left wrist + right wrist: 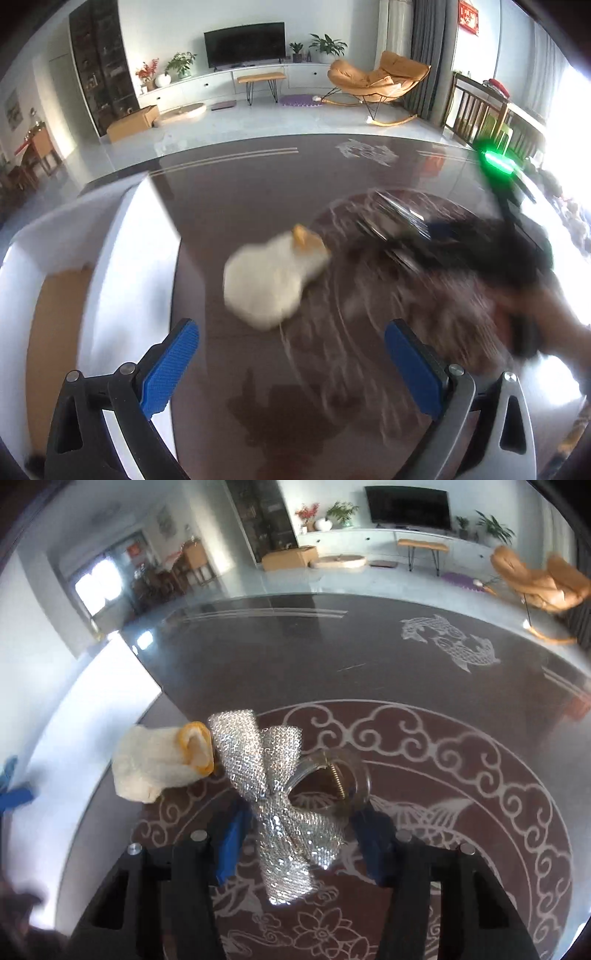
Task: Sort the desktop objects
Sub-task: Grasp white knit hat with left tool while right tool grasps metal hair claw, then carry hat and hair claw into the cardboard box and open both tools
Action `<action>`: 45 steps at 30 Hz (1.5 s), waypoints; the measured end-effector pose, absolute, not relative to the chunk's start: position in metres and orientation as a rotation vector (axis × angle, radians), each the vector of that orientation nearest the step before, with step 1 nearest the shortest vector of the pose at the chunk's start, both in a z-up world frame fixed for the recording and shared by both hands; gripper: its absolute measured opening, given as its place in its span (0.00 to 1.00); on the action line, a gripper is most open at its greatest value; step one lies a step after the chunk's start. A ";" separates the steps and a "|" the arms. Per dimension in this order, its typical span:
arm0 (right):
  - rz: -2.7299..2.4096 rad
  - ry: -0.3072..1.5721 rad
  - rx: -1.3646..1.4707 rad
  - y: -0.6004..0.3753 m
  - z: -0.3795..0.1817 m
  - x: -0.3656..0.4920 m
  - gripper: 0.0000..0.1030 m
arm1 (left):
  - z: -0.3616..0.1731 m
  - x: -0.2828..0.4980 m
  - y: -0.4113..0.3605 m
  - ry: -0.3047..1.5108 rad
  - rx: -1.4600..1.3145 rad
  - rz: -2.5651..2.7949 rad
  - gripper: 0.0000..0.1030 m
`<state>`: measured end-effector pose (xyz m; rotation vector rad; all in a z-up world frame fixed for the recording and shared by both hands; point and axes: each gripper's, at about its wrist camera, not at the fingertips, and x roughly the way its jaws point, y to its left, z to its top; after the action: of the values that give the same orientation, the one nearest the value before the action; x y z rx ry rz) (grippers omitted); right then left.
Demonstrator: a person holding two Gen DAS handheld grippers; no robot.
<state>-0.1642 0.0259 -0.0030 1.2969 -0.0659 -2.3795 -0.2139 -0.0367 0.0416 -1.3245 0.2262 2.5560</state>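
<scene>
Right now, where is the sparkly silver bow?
In the right wrist view the sparkly silver bow lies on the glass table between the right claw's blue pads, just right of the white plush toy.

The table (424, 664) is dark brown and shiny, with pale grey swirls, flowers and fish drawn on it. Between the right gripper's (306, 843) blue pads (231, 843) lies a sparkly silver bow (273, 794) with a net pattern. Just past it is a see-through clip (332, 775) with a gold spring. Left of the fingers sits a cream-white fluffy toy (155, 764) with an orange-yellow rim. The left gripper (291, 369) has bright blue ridged pads (170, 369) on black arms. Left of them is a white box (122, 258), tan brown inside.
</scene>
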 end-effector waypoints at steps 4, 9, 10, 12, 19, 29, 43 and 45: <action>-2.411 -0.090 1.287 0.059 0.002 -0.129 0.52 | 0.015 -0.265 -0.027 0.267 -1.342 2.583 1.00; -2.455 -0.150 1.245 0.104 0.022 -0.063 0.52 | -0.024 -0.271 -0.023 0.263 -1.376 2.493 0.59; -2.462 -0.156 1.240 0.110 0.025 -0.053 0.52 | -0.023 -0.264 -0.024 0.257 -1.353 2.498 0.51; -2.476 -0.173 1.224 0.122 0.034 -0.029 0.52 | -0.021 -0.249 -0.023 0.295 -1.335 2.507 0.42; -2.488 -0.070 1.172 0.110 0.054 0.022 0.52 | 0.031 -0.166 -0.048 0.015 -1.195 2.603 0.40; -2.235 0.134 0.940 -0.048 0.140 0.039 0.52 | 0.140 -0.050 -0.209 -0.110 -1.249 2.875 0.41; -1.835 0.273 1.184 -0.285 0.130 0.017 1.00 | 0.083 0.017 -0.332 -0.387 -1.641 3.107 1.00; -1.886 0.301 1.148 -0.277 0.145 0.017 1.00 | 0.094 0.023 -0.327 -0.403 -1.663 3.142 1.00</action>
<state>0.0174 -0.2770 0.1451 1.1481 0.3013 -1.8860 0.0226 -0.3271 0.0940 -1.6630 -0.4032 3.1419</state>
